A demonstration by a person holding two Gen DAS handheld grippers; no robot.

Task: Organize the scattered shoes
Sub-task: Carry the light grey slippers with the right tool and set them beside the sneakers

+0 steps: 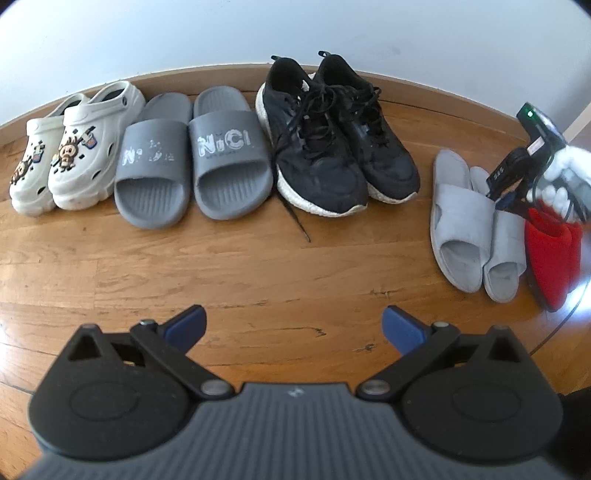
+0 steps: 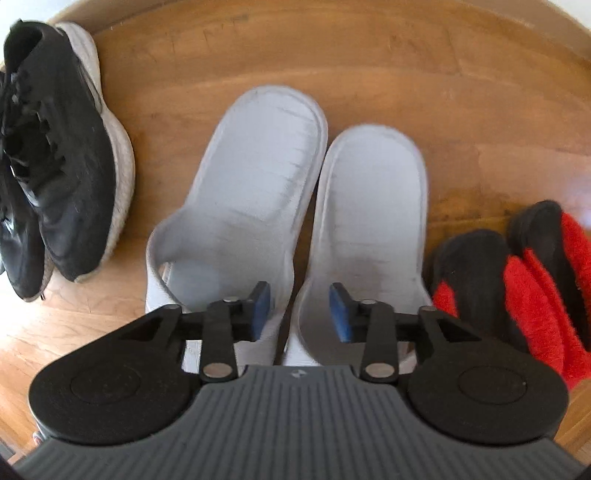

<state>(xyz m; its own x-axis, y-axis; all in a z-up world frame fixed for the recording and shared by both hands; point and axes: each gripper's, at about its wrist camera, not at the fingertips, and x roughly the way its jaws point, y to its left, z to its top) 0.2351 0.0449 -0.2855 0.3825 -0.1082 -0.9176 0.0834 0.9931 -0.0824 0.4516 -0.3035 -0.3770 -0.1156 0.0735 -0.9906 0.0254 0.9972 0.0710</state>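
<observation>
Both grippers' fingers (image 1: 186,325) spread open, wooden floor (image 1: 258,277), white wall (image 1: 221,33) behind shoe row (image 1: 229,155)

You looked down on a wooden plank floor (image 1: 258,266) that met a pale wall at the far side. Five pairs of shoes stood directly on it in a row along that wall. From the left: cream clogs (image 1: 74,147) with small cartoon charms, then dark grey slides (image 1: 192,158) with white lettering, then black lace-up sneakers (image 1: 332,140) with white soles, one loose lace trailing onto the boards. Set apart to the right, light grey open-toe slippers (image 1: 469,225) lay side by side, touching. Just beside them sat red and black fuzzy slippers (image 2: 535,280), near the right edge of your view.
</observation>
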